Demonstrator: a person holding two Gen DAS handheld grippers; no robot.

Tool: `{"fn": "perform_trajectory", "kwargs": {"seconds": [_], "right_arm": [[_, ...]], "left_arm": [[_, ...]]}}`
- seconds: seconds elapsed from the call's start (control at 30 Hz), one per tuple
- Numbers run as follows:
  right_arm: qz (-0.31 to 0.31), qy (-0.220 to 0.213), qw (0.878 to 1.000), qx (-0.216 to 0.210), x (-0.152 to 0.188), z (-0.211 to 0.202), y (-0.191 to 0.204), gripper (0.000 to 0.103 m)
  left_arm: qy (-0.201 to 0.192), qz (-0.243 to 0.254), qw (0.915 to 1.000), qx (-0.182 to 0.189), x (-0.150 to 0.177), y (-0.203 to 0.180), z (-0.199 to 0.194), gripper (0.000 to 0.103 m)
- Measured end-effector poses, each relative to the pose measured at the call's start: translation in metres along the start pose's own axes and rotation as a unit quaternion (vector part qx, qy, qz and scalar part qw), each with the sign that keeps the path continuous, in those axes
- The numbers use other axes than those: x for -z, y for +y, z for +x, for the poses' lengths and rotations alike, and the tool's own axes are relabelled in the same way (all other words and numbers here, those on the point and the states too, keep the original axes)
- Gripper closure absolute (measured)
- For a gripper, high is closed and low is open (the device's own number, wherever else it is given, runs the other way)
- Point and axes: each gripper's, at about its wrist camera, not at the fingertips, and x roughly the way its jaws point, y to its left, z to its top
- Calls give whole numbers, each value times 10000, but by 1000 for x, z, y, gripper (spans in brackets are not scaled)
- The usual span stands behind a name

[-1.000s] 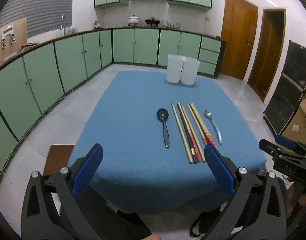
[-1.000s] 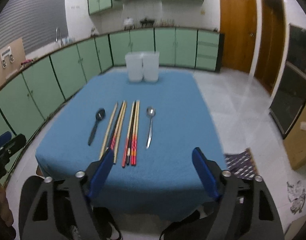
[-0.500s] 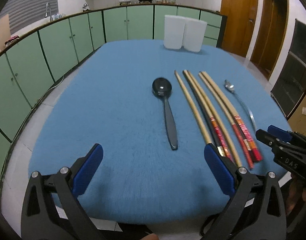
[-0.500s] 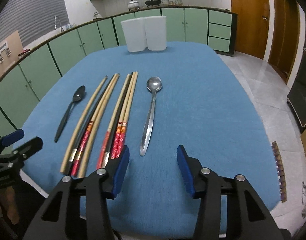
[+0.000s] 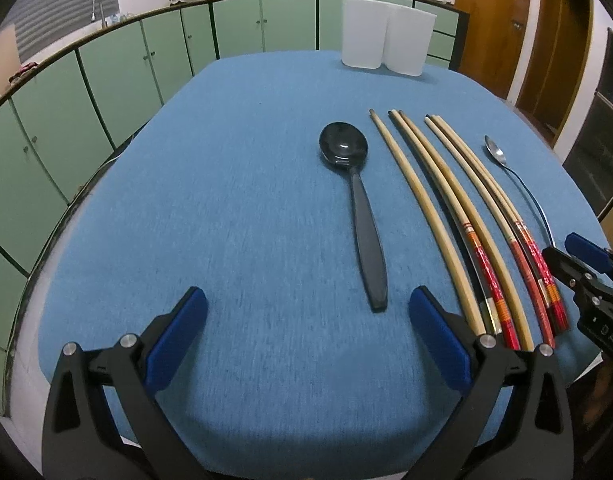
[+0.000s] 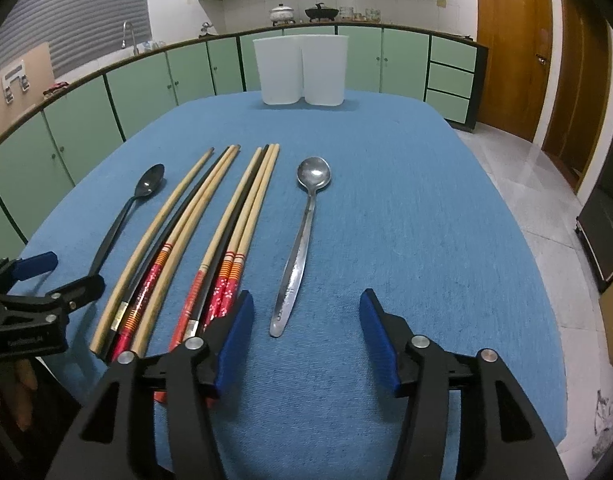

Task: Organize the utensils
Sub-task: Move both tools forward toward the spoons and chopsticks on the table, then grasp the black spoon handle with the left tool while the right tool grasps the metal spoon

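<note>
A black spoon [image 5: 356, 204] lies on the blue table [image 5: 226, 200], its handle end just ahead of my open, empty left gripper [image 5: 306, 320]. Several chopsticks [image 5: 466, 224] lie to its right, then a metal spoon [image 5: 514, 176]. In the right wrist view the metal spoon [image 6: 302, 240] lies with its handle end between the fingers of my open, empty right gripper [image 6: 304, 324]. The chopsticks [image 6: 210, 240] and black spoon [image 6: 126, 212] lie left of it. Two white containers [image 6: 300, 70] stand at the table's far edge, also in the left wrist view [image 5: 386, 38].
Green kitchen cabinets [image 5: 106, 80] run along the left and back walls. Wooden doors [image 6: 514, 48] stand at the right. The right gripper's finger [image 5: 586, 268] shows at the left view's right edge; the left gripper's finger [image 6: 34, 300] shows at the right view's left edge.
Both grippers have moved forward over the table's near edge and lower toward the utensils. The right gripper's fingers have narrowed and now straddle the metal spoon's handle end.
</note>
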Motion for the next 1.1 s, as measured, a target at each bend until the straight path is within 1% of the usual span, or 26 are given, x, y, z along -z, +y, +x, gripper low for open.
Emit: {"fn": "perform_trajectory", "kwargs": {"seconds": [0.07,0.13,0.2,0.27,0.3,0.33,0.4,0.47,0.53,0.57,0.6,0.63,0.7,0.73,0.77,0.8,0.93,1.1], "right_arm": [[-32,-14,10000,12,1,0,1,49],[-44,-32,10000,1,1,0,3,56],[-143,-51,9999,-80,1,-1,7,73],[-174,-51,9998,-127,1,-1,10,82],[-163,-54,9997,-149,0,-1,10,87],[-146,-58,9997,-160,1,-1,10,89],[-79,-68,9998,-188,1,0,8,90],[7,-78,9997,-241,1,0,6,91],[20,-82,9996,-252,1,1,6,91],[26,-84,9996,-254,1,1,6,91],[38,-88,9996,-258,1,1,6,91],[48,-92,9996,-257,1,1,6,92],[66,-87,9996,-252,1,1,5,94],[77,-76,9996,-250,0,1,5,94],[82,-69,9996,-248,0,1,5,95],[92,-53,9996,-256,-1,1,5,95],[221,-62,9992,-319,-3,-5,1,95],[272,-219,9986,-387,-12,-24,1,95]], "left_arm": [[-34,3,10000,4,-2,0,1,4],[-95,-58,9999,40,-4,1,2,4],[-223,-67,9997,79,-4,-2,4,5],[-314,-41,9994,147,-1,-3,2,6],[-323,-24,9994,123,2,-3,0,8],[-321,8,9994,113,2,-5,-2,11],[-355,110,9992,164,1,-8,-5,29],[-351,168,9991,163,-1,-12,-6,36],[-336,116,9993,145,-3,-14,-5,39],[-328,92,9993,162,-4,-15,-4,43],[-320,74,9993,203,-5,-15,-4,51],[-308,53,9992,242,-7,-17,-4,54],[-270,9,9991,336,-8,-17,-5,73],[-246,-16,9990,376,-9,-17,-5,78],[-201,-57,9987,458,-11,-16,-4,86],[-160,-99,9983,547,-12,-15,-4,91],[-11,-169,9973,709,-15,-14,-5,91],[91,-289,9963,801,-19,-11,-10,91]]}}
